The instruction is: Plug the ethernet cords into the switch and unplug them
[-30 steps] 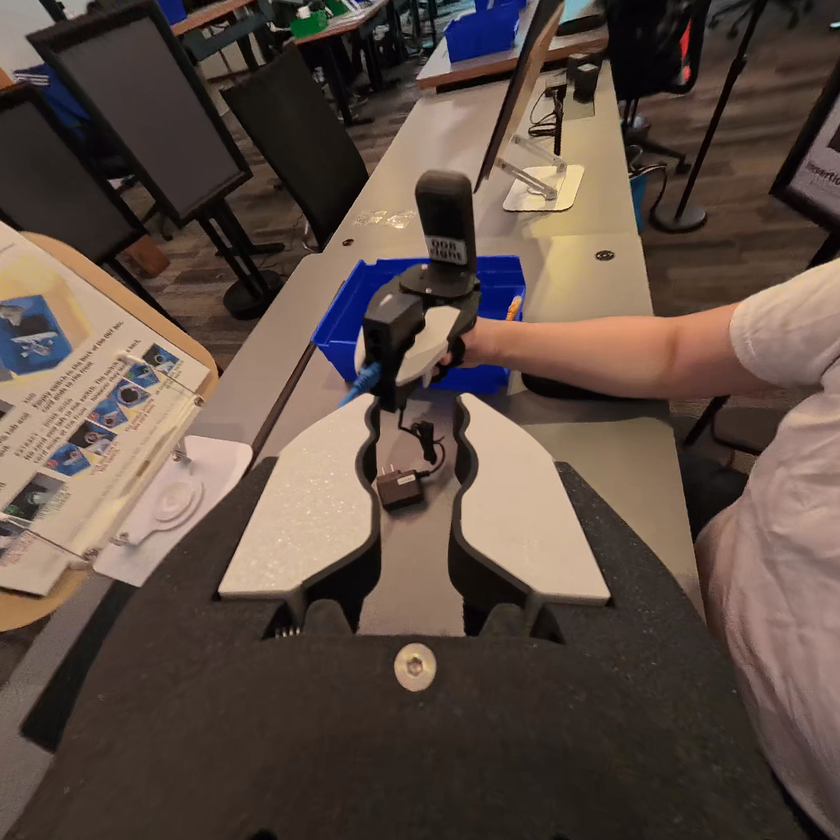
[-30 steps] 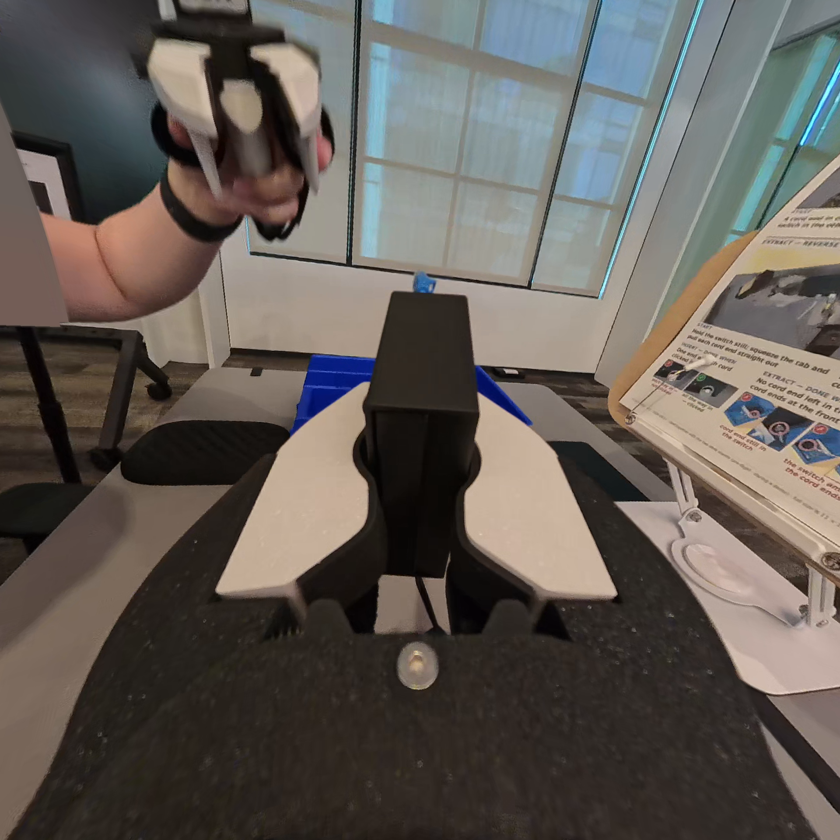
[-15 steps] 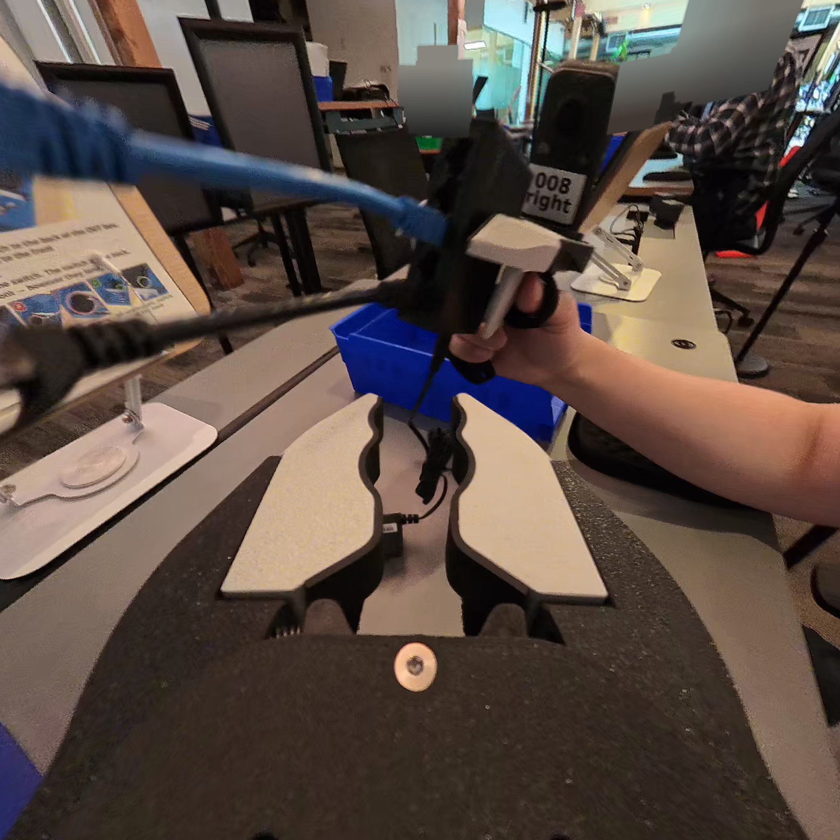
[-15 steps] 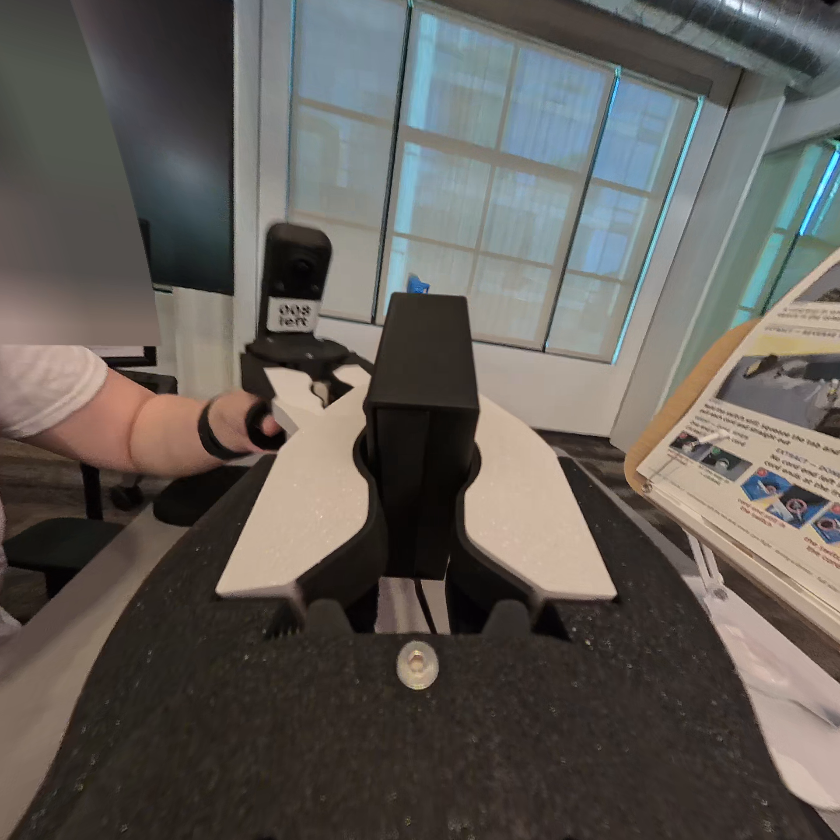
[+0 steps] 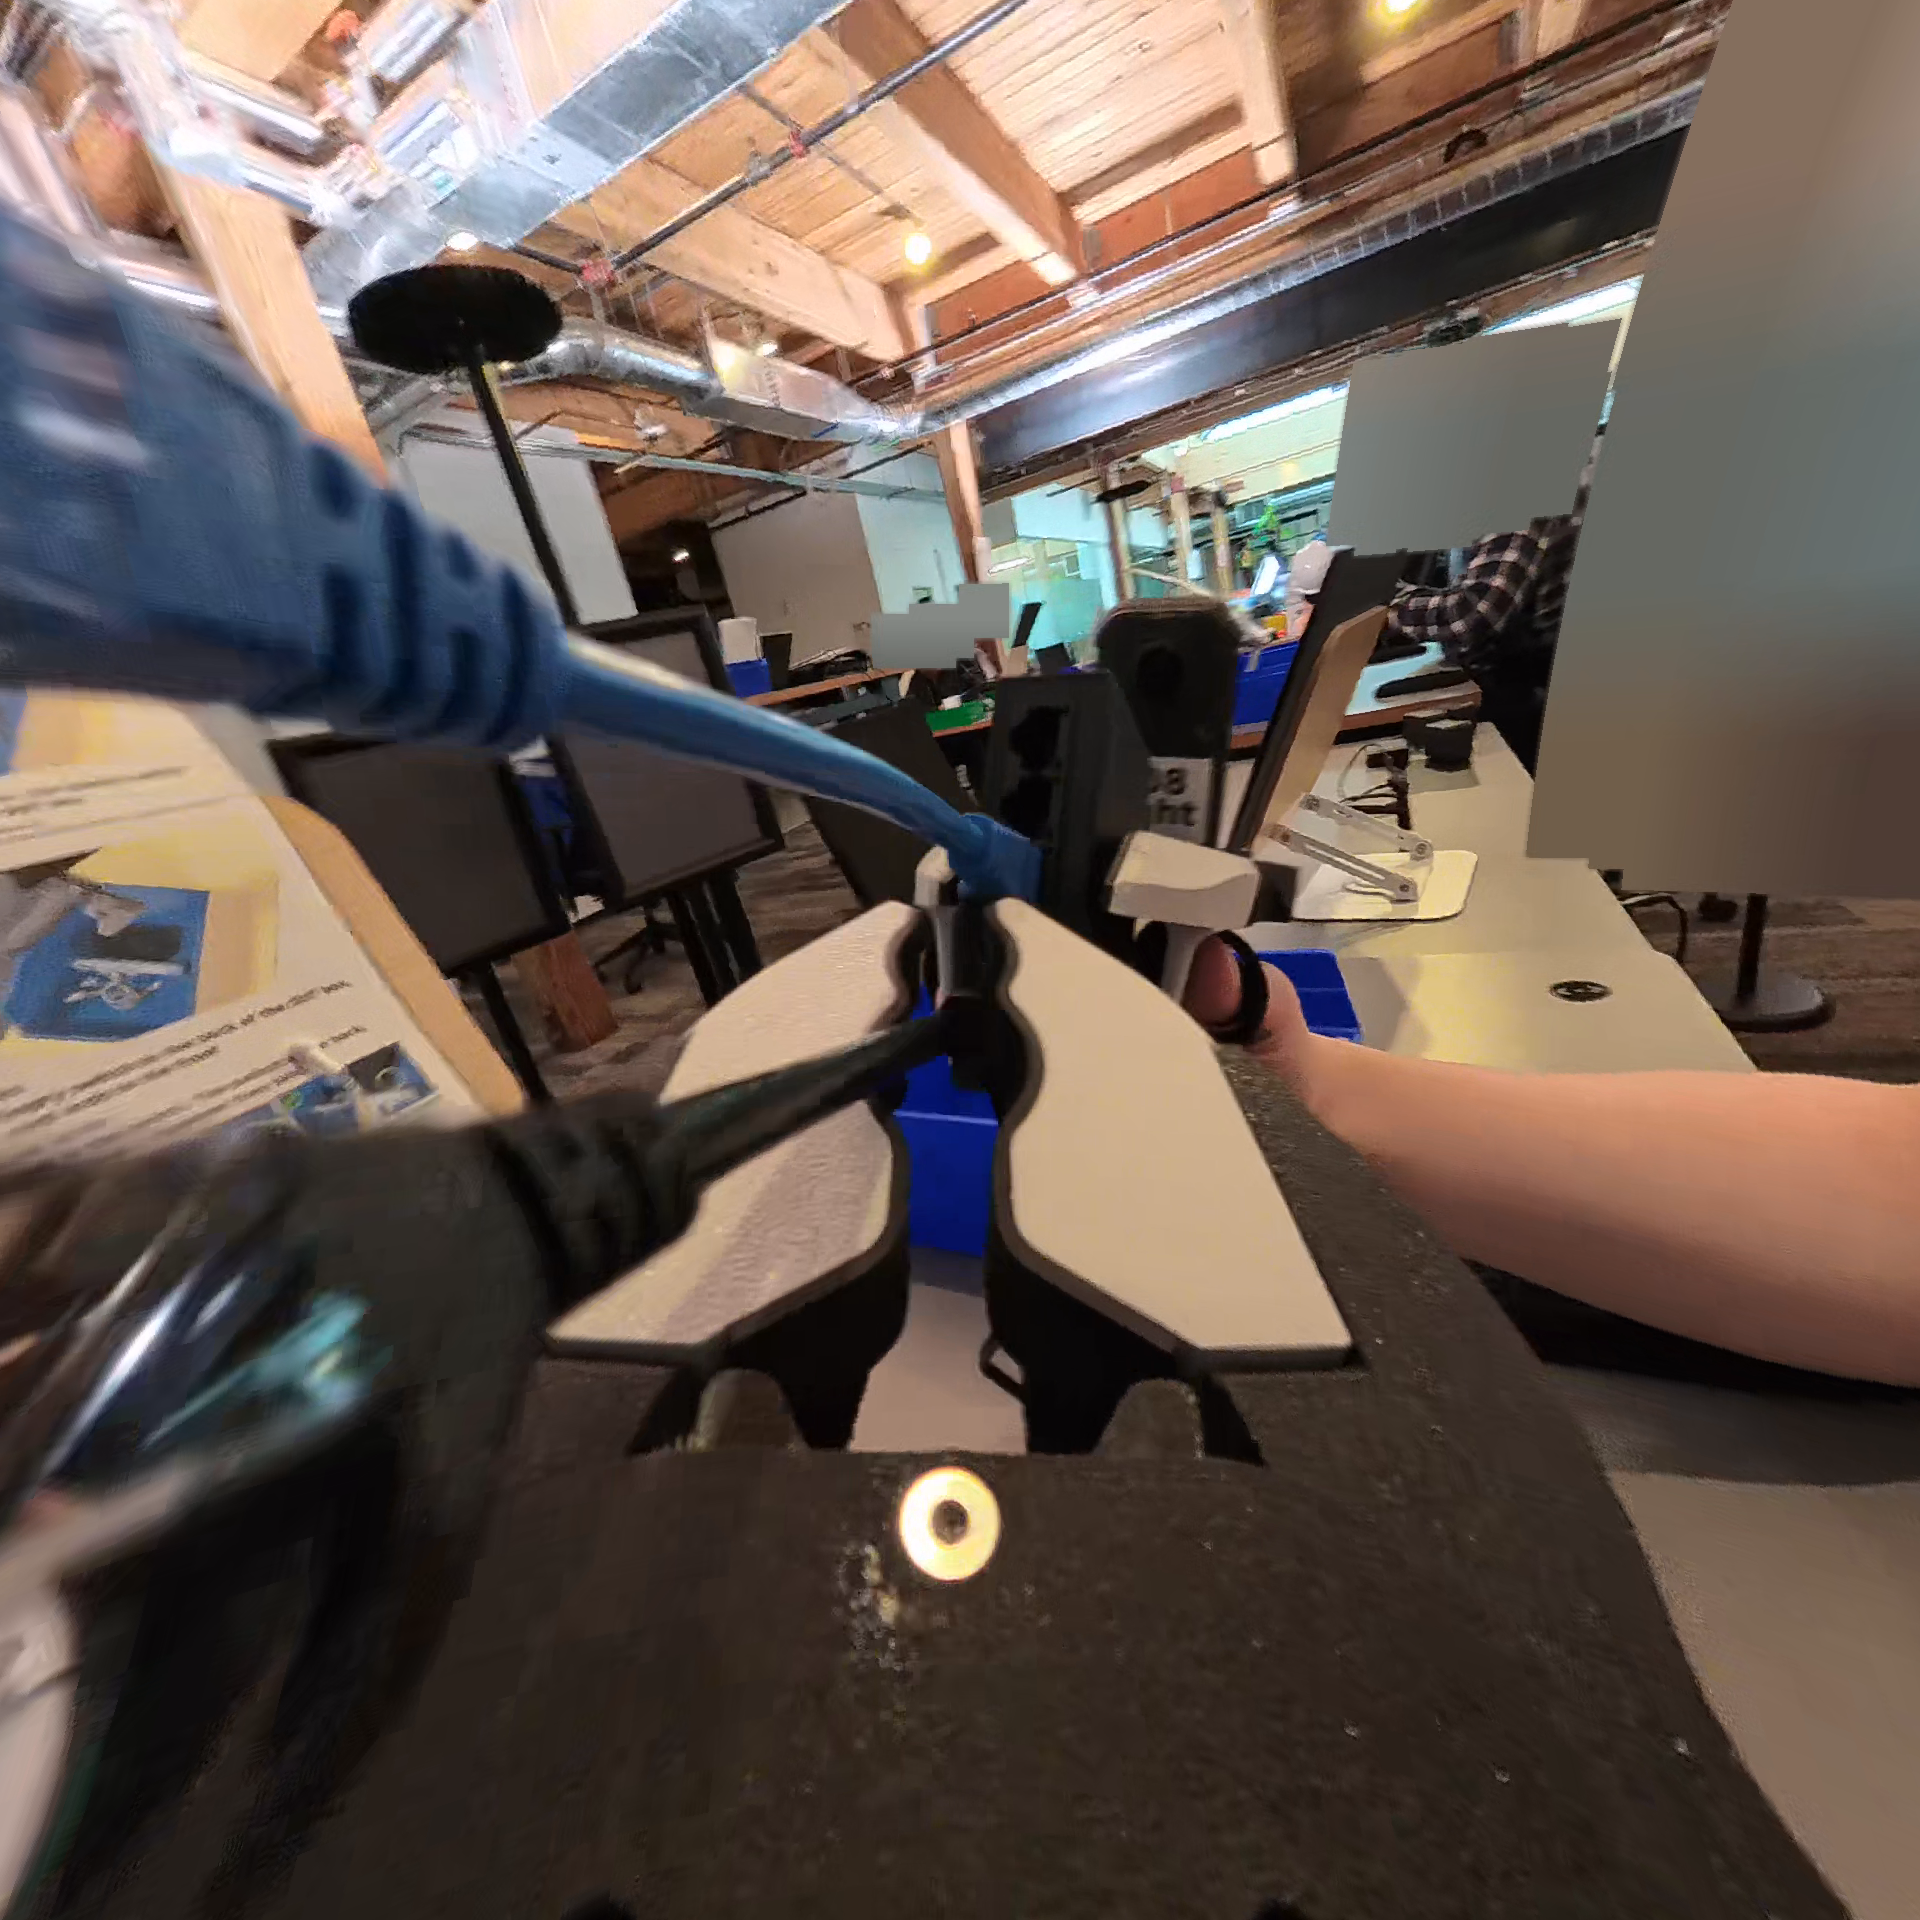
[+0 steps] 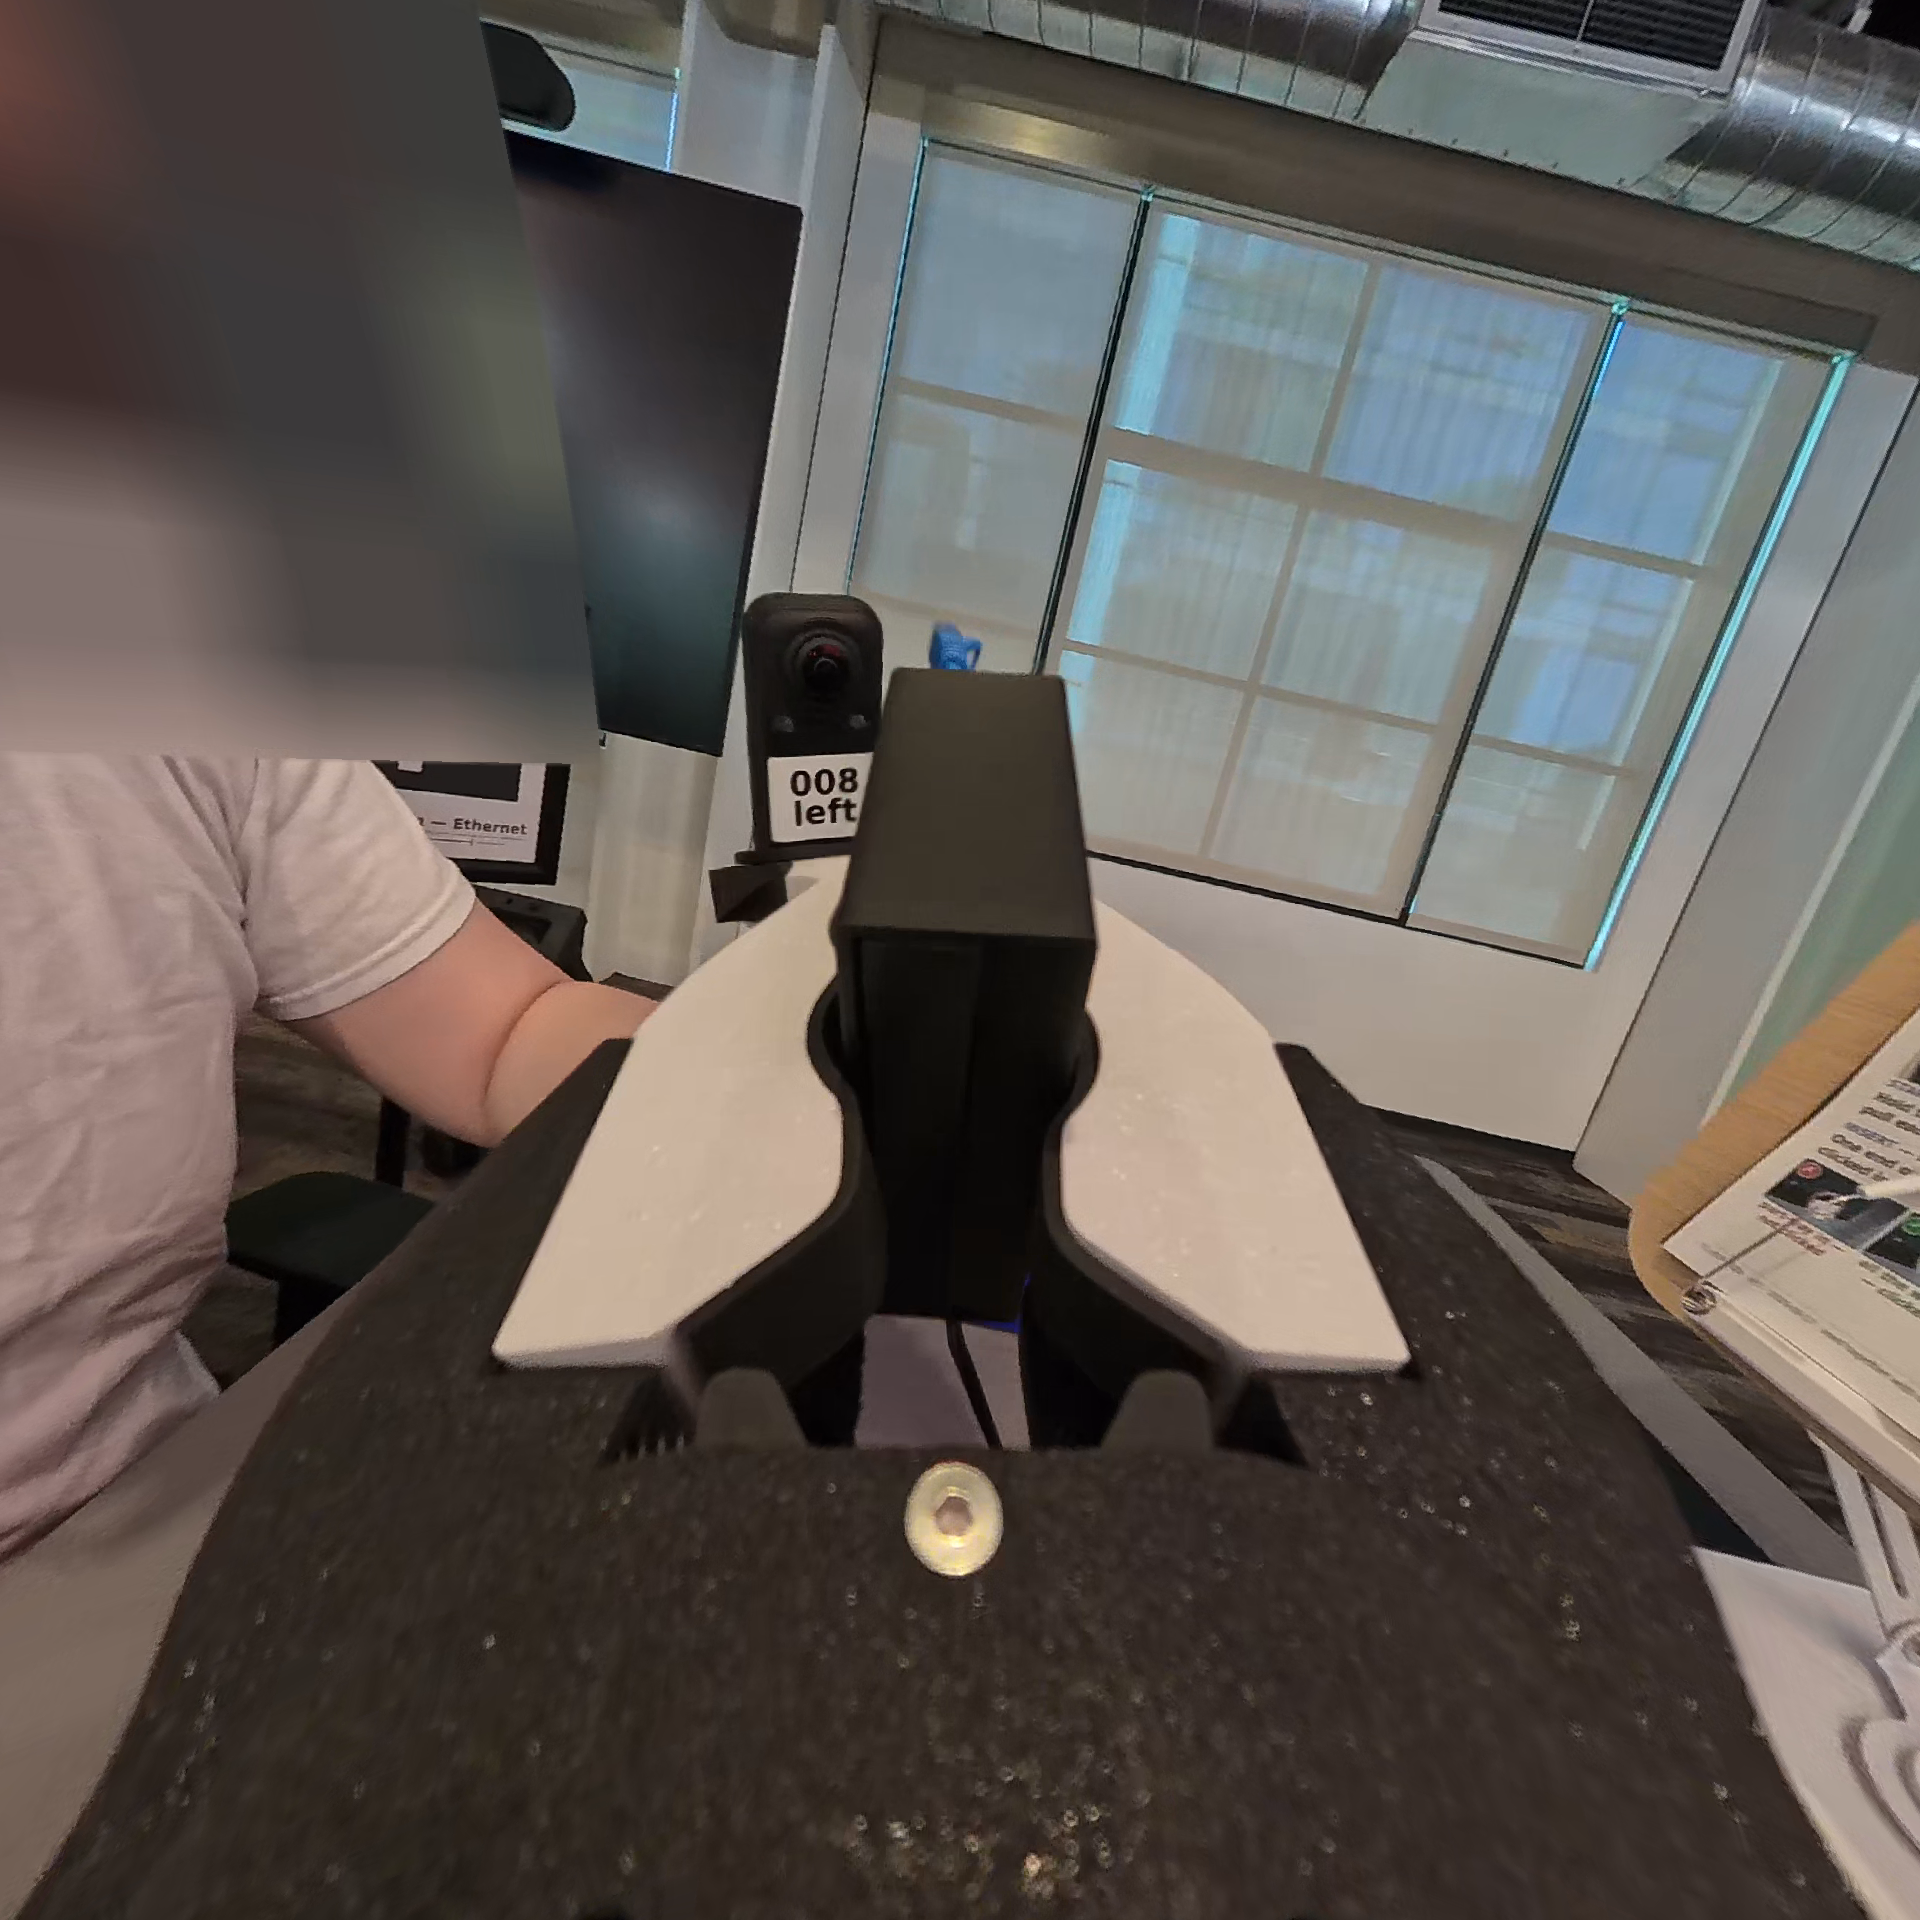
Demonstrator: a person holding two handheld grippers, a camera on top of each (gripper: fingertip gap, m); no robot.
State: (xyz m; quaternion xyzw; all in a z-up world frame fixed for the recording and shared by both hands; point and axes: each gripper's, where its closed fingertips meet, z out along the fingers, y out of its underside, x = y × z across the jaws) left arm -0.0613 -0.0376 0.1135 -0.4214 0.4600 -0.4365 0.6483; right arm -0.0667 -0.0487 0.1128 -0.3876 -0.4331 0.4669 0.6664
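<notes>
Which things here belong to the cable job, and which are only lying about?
Job things: black switch held in the right gripper; blue cord; black cord; left gripper.

Lying about: blue bin; instruction sheet; grey table; tablet stand.

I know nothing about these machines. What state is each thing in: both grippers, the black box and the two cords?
Left gripper: nearly shut, pinching the black cord.
Right gripper: clamped on the switch.
Switch: held up off the table.
Blue cord: its end is at the switch, apparently plugged in.
Black cord: gripped near its end; cannot tell if it is plugged in.
</notes>
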